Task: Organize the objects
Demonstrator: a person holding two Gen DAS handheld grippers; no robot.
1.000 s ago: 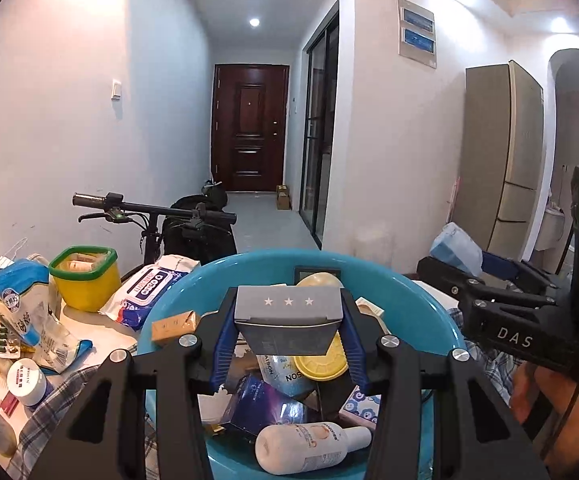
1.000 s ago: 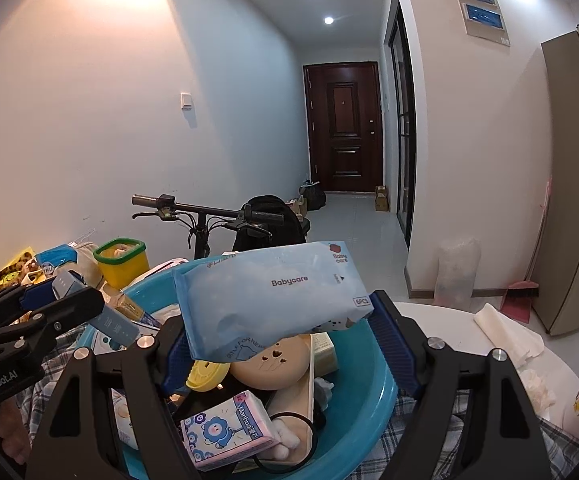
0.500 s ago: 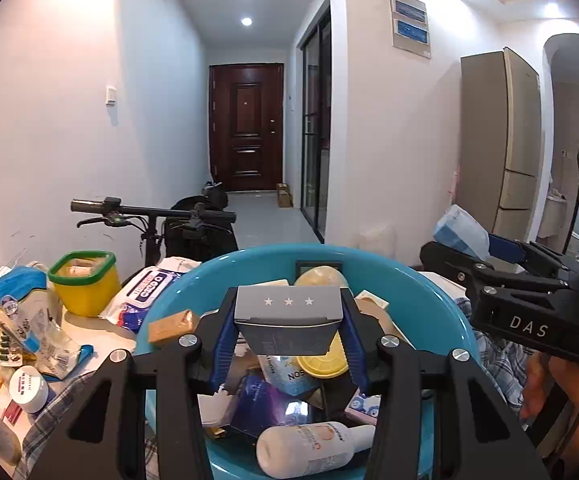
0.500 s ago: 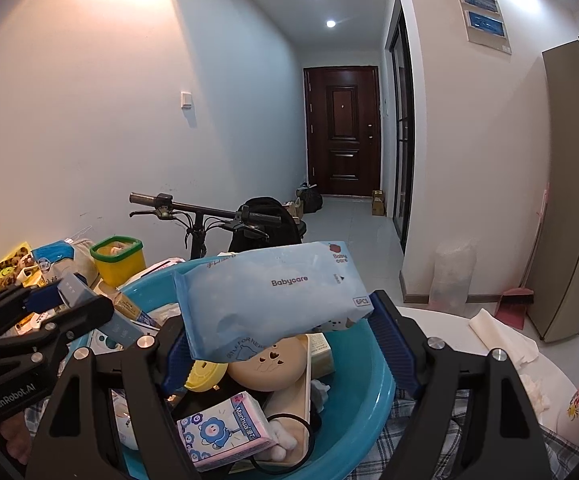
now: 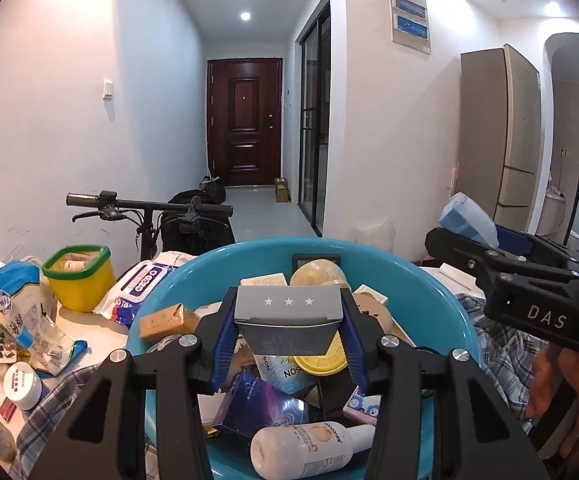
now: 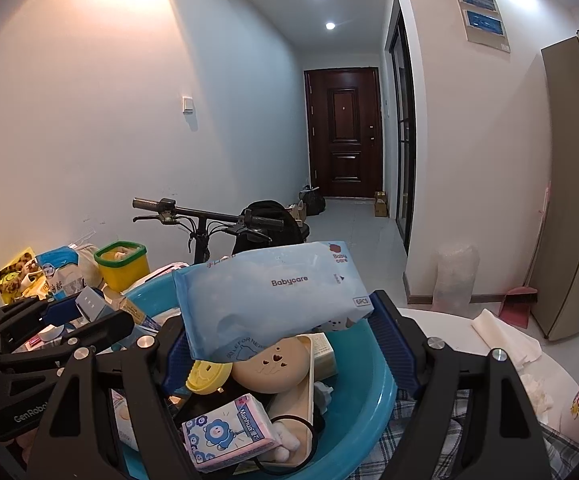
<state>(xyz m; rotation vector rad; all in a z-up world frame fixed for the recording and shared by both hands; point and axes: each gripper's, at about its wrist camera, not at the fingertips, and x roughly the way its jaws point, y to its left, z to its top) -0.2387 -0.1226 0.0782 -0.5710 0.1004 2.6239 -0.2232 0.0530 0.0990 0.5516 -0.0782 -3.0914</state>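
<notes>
My left gripper (image 5: 289,328) is shut on a grey box with three stars (image 5: 288,319) and holds it above the blue basin (image 5: 417,292). My right gripper (image 6: 277,320) is shut on a light blue Babycare wipes pack (image 6: 273,292) above the same basin (image 6: 369,396). The basin holds several items: a white bottle (image 5: 309,450), a purple box (image 5: 259,404), a yellow lid (image 5: 321,358), a beige case (image 6: 273,364) and a tissue pack (image 6: 229,436). The right gripper shows at the right of the left wrist view (image 5: 529,292). The left gripper with its grey box shows at the left of the right wrist view (image 6: 69,316).
Left of the basin lie a yellow tub with green rim (image 5: 79,280), a wipes pack (image 5: 139,290), snack bags (image 5: 17,312) and a small white jar (image 5: 23,386). A scooter handlebar (image 5: 149,204) stands behind. White tissue (image 6: 505,336) lies on the table at right.
Both grippers have drifted slightly with their loads still held over the basin. Nothing was let go or taken.
</notes>
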